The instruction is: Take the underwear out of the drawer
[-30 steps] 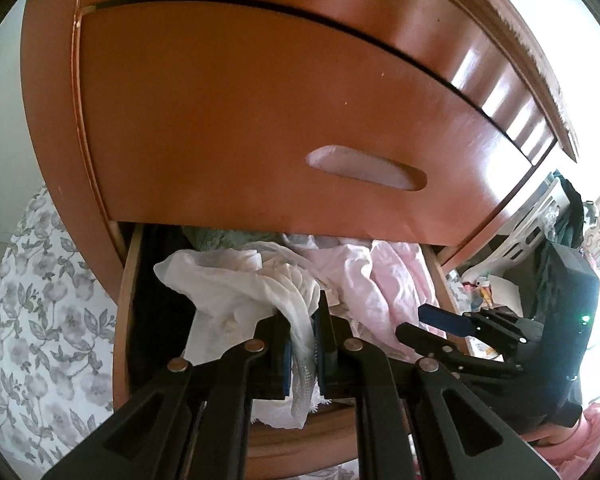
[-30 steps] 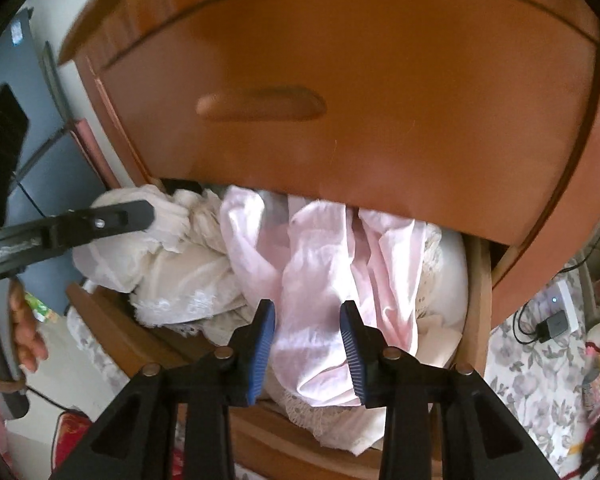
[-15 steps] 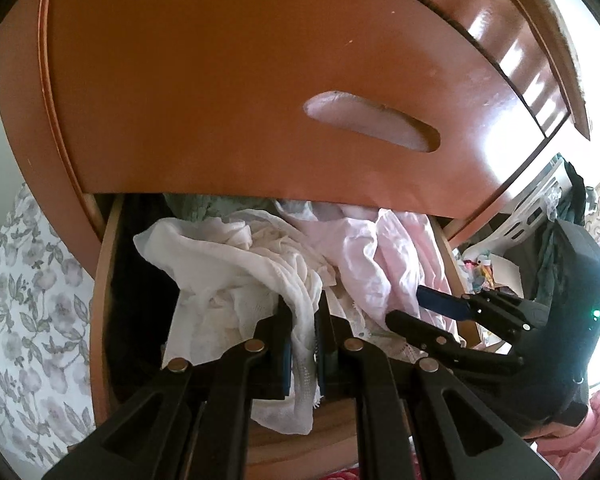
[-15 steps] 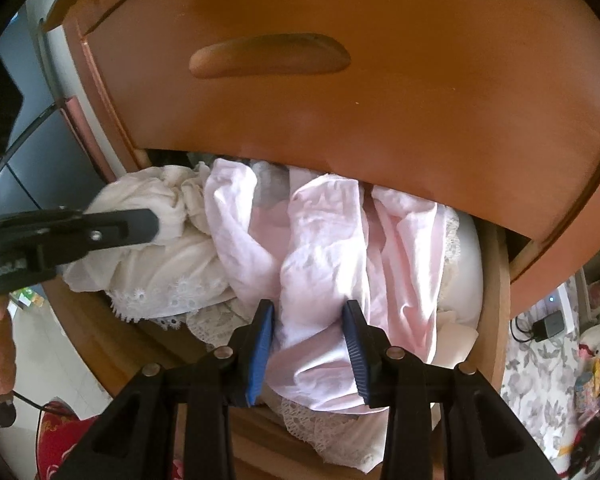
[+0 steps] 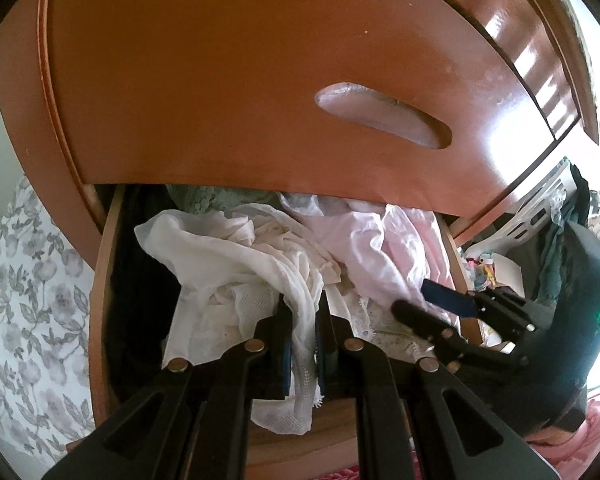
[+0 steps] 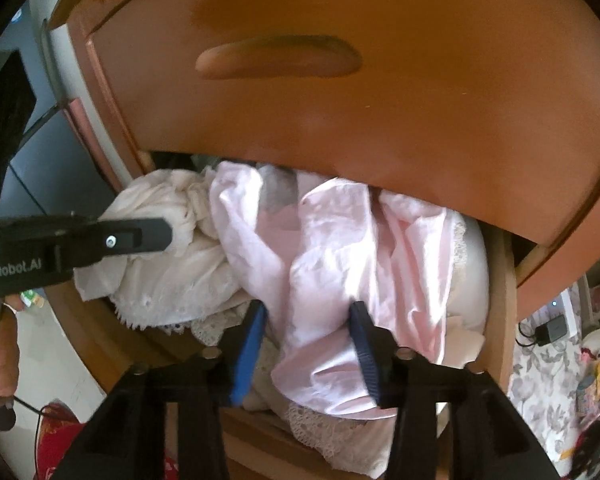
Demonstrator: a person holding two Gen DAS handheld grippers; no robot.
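1. My left tongs [image 5: 303,340] pinch a white garment [image 5: 236,264] in the open drawer [image 5: 100,300].
2. Only the right view shows my right tongs [image 6: 308,344] astride the pink underwear [image 6: 340,264], jaws closing.
3. Floral bedding [image 5: 32,300] lies beside the dresser.

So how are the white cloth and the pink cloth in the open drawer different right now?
The white cloth is pinched tight in the shut left gripper; the pink cloth only lies between the fingers of the right gripper, which do not press it yet.
The white cloth looks thin, with lace trim; the pink cloth looks plain and smooth.
The white cloth lies on the left side of the drawer, the pink cloth on the right.
Both are crumpled and hang over the front edge.
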